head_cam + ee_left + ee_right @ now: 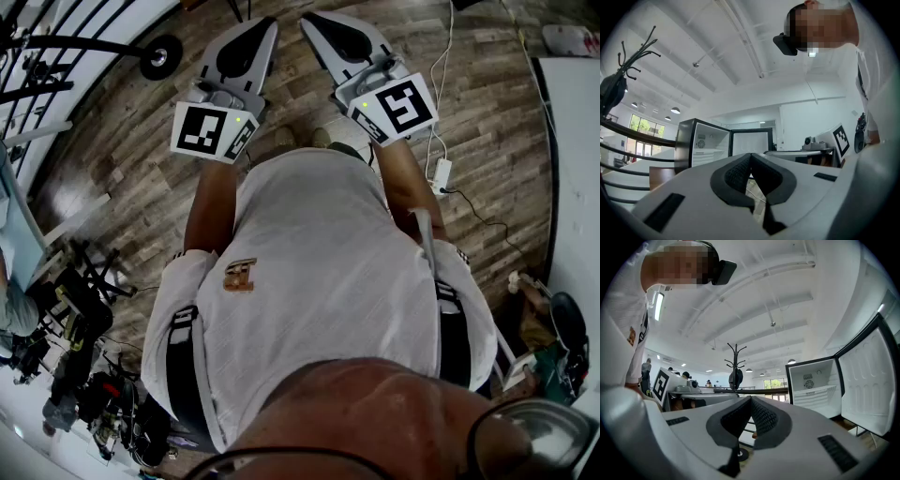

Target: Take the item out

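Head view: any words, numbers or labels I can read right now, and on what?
No readable words or numbers.
Cube of the left gripper: black-and-white square marker, no lettering.
Cube of the right gripper: same kind of marker.
Emblem on the shirt: too blurred to read.

Coat rack [736, 363] left of fridge [813, 386]

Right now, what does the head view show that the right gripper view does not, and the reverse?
Only the head view: a power strip on the wooden floor, and the person's shoes. Only the right gripper view: a small fridge with its door open, a coat rack, the ceiling. Both: the right gripper, jaws shut on nothing, the marker cube of the left gripper, and the person's white shirt.
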The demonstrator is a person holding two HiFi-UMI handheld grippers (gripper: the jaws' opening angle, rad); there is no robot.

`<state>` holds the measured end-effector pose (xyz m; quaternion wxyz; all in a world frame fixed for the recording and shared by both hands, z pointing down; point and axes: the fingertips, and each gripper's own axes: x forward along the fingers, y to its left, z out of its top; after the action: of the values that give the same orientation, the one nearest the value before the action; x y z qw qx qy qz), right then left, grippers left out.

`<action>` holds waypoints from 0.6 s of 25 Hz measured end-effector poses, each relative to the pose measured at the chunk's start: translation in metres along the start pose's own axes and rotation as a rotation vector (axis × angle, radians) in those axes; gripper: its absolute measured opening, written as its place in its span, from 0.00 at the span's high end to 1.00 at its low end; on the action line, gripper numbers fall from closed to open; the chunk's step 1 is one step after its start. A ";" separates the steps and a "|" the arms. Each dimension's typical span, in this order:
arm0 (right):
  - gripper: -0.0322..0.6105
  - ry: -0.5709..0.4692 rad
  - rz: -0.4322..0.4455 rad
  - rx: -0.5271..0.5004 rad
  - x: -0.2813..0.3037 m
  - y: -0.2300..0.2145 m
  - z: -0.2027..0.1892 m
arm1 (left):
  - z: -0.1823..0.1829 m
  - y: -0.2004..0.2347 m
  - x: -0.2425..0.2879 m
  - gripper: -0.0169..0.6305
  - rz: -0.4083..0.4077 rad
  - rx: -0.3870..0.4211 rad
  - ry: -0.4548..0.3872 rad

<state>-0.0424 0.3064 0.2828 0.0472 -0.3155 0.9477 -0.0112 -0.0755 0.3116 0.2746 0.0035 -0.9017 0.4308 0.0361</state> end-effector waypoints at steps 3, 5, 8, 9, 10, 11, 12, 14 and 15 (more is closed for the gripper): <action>0.90 0.001 0.000 -0.005 0.007 -0.007 0.002 | 0.001 0.008 0.007 0.95 0.003 0.002 0.005; 0.90 0.002 0.000 -0.008 0.006 -0.011 0.002 | 0.001 0.007 0.012 0.95 0.005 0.002 0.008; 0.90 0.000 0.006 -0.003 0.003 -0.015 0.004 | 0.001 0.004 0.016 0.95 0.010 0.004 0.010; 0.90 -0.003 0.008 0.001 0.002 -0.017 0.004 | 0.001 0.003 0.018 0.95 0.012 0.006 0.011; 0.90 -0.006 0.011 0.004 0.001 -0.020 0.005 | 0.001 0.002 0.021 0.95 0.015 0.007 0.011; 0.90 -0.009 0.013 0.004 -0.001 -0.023 0.006 | 0.000 0.001 0.023 0.95 0.020 0.009 0.012; 0.90 -0.010 0.015 0.002 -0.003 -0.026 0.006 | 0.000 0.000 0.026 0.95 0.025 0.011 0.012; 0.90 -0.014 0.021 -0.006 -0.009 -0.034 0.007 | -0.003 -0.003 0.032 0.95 0.041 0.015 0.014; 0.90 -0.017 0.025 -0.010 -0.013 -0.038 0.007 | -0.004 -0.006 0.036 0.95 0.050 0.019 0.016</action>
<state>-0.0089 0.2834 0.2788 0.0539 -0.3042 0.9511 -0.0035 -0.0481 0.2869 0.2764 0.0075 -0.8909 0.4534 0.0251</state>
